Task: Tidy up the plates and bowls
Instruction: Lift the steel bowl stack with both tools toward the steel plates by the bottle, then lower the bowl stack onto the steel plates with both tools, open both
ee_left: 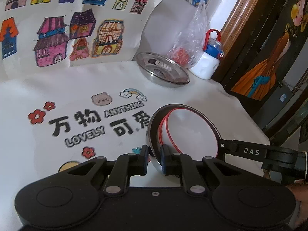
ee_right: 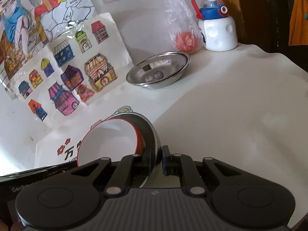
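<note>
Plainly, the nested bowls (ee_left: 184,132), a red-rimmed white bowl sitting inside a steel one, are tipped up off the white tablecloth (ee_left: 211,96) with their open mouth facing sideways, pinched from two opposite sides. The left gripper (ee_left: 155,160) is clamped narrow on the near rim, one finger inside and one outside; the right gripper (ee_right: 156,160) grips the far rim just as tightly. Beyond them, well apart toward the wall, lies the steel plate (ee_right: 157,70), flat and open. Judging by that, the pair travels forward and away from both hands, neither being clearly nearer.
</note>
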A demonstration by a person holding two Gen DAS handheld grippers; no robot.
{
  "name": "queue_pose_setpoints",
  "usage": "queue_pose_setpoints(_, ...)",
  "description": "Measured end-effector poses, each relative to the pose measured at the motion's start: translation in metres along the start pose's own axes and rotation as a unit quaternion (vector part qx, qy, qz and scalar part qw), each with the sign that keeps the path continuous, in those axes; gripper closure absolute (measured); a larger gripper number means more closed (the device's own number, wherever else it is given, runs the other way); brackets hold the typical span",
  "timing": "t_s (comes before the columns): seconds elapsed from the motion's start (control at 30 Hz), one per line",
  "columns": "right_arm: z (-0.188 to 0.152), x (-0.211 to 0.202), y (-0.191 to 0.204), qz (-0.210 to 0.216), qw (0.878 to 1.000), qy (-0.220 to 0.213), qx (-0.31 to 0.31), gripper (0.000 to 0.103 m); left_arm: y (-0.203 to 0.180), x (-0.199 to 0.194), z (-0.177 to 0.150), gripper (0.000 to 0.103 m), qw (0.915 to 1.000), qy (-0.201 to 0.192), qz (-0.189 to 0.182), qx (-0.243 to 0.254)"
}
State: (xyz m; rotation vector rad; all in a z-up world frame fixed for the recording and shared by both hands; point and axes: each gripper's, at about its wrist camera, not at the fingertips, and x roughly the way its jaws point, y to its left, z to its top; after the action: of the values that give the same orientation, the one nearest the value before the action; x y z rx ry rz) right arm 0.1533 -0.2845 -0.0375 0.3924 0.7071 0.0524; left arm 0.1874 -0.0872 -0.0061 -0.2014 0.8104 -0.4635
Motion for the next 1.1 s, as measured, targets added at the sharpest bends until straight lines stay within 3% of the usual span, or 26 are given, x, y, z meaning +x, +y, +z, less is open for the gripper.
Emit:
queue_pose_setpoints(0.4,0.039,0.016,-0.017,-0.006,1.0,-0.021,0.01,0.091,-0.012,0.03,0.035,0.091,0.9999,-0.01,-0.004,0.006)
queue_pose_setpoints(0.7,0.097,0.04,-0.026,-0.007,0.999,-0.043,0.001,0.091,-0.025,0.059,0.086,0.092,0.9993,-0.036,-0.003,0.009)
queue_pose_setpoints(0.93,0.148,0.076,-0.022,-0.011,0.998,-0.048,-0.027,0.091,-0.026,0.084,0.131,0.092,0.998,-0.062,0.004,0.004)
queue_pose_setpoints(1.1,0.165,0.109,-0.024,-0.01,0.999,-0.038,-0.03,0.091,-0.014,0.109,0.154,0.092,0.9976,-0.067,0.016,-0.005)
